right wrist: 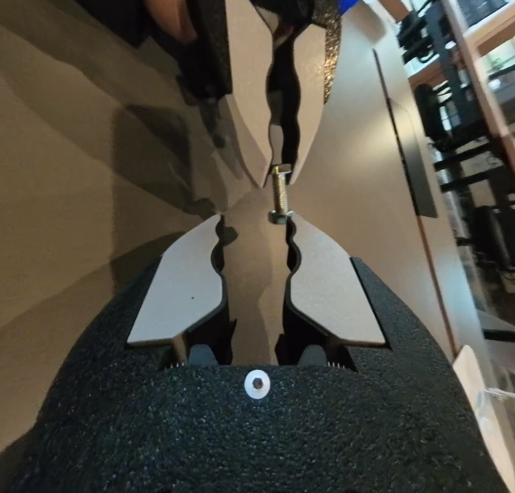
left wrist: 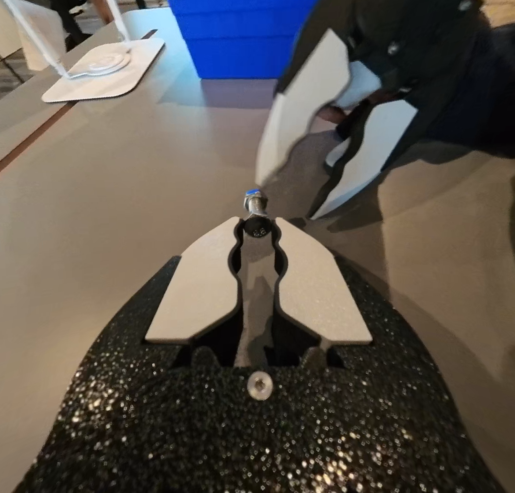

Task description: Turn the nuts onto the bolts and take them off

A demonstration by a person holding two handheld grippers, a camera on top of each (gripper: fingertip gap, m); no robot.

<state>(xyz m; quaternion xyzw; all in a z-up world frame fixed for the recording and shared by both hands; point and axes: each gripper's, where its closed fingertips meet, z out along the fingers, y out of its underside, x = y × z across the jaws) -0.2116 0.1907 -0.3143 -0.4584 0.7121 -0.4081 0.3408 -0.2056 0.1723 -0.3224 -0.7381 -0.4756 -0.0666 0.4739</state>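
My left gripper is shut on the head of a steel bolt and holds it above the tan table. The threaded shaft points away from me, with a hex nut on its far end. My right gripper comes in from the upper right, open, with its fingertips beside the nut. In the right wrist view my right gripper is open. The nut sits at the tip of its right finger, not between the two. The bolt runs up to the left gripper.
A blue plastic bin stands at the back of the table. A white flat stand base with a clear upright lies at the back left. Shelves with dark equipment run beyond the table's edge. A person's hand holds the left gripper.
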